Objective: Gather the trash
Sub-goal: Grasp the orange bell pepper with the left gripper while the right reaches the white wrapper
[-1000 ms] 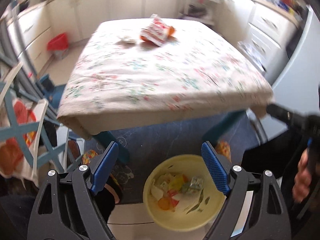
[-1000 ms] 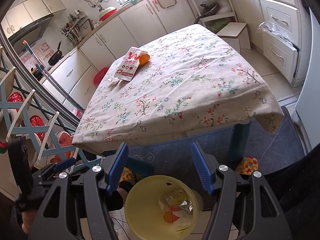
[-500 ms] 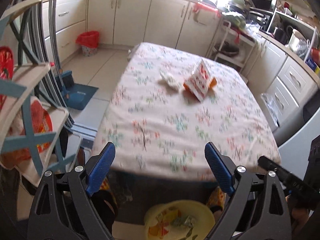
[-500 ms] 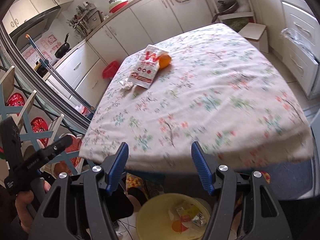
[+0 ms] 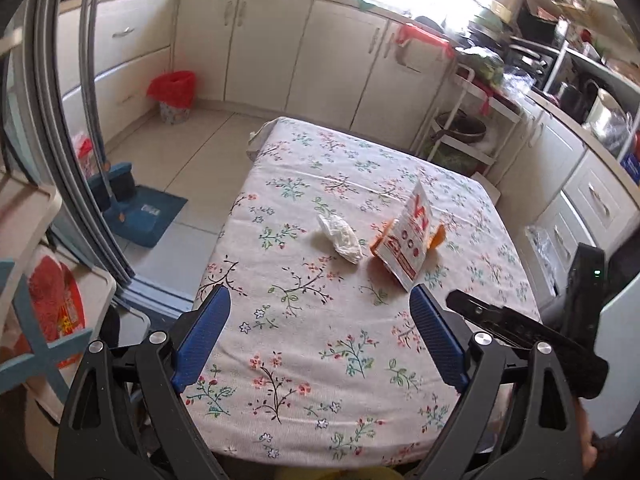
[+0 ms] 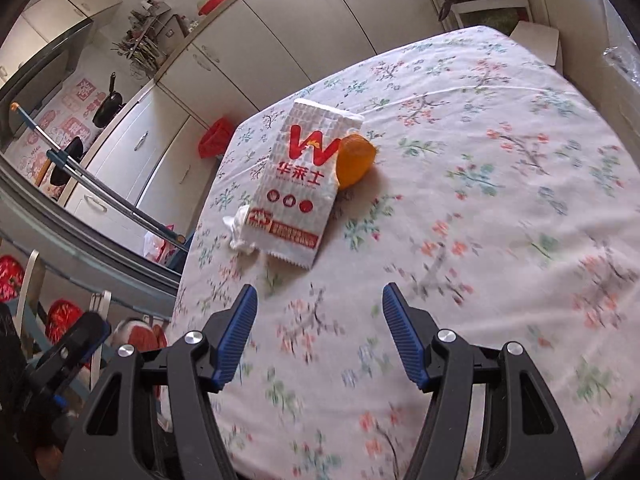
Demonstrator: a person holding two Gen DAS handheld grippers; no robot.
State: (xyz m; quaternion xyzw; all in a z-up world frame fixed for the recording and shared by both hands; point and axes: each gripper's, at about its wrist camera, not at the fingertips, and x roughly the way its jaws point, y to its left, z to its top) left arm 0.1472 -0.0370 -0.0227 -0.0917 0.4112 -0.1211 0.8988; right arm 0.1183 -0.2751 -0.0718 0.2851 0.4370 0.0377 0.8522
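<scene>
A white and red paper food bag [image 6: 298, 184] lies on the floral tablecloth [image 6: 480, 240], leaning on an orange peel [image 6: 354, 160]. A crumpled white tissue [image 6: 239, 228] lies at the bag's left. The left wrist view shows the bag [image 5: 408, 236], the peel [image 5: 438, 236] and the tissue [image 5: 340, 236] mid-table. My left gripper [image 5: 318, 336] is open and empty over the near table edge. My right gripper [image 6: 316, 332] is open and empty, just short of the bag. A sliver of the yellow trash bowl [image 5: 340, 474] shows below the table edge.
White kitchen cabinets [image 5: 280, 48] line the far walls. A red-lined bin [image 5: 174, 96] stands on the floor at the back left. A folding rack [image 5: 36, 280] with red items stands at the left. The right gripper's body [image 5: 520, 332] shows in the left wrist view.
Both grippers have risen from over the yellow trash bowl on the floor and moved forward above the table. The bag, peel and tissue are now much closer. Both stay open.
</scene>
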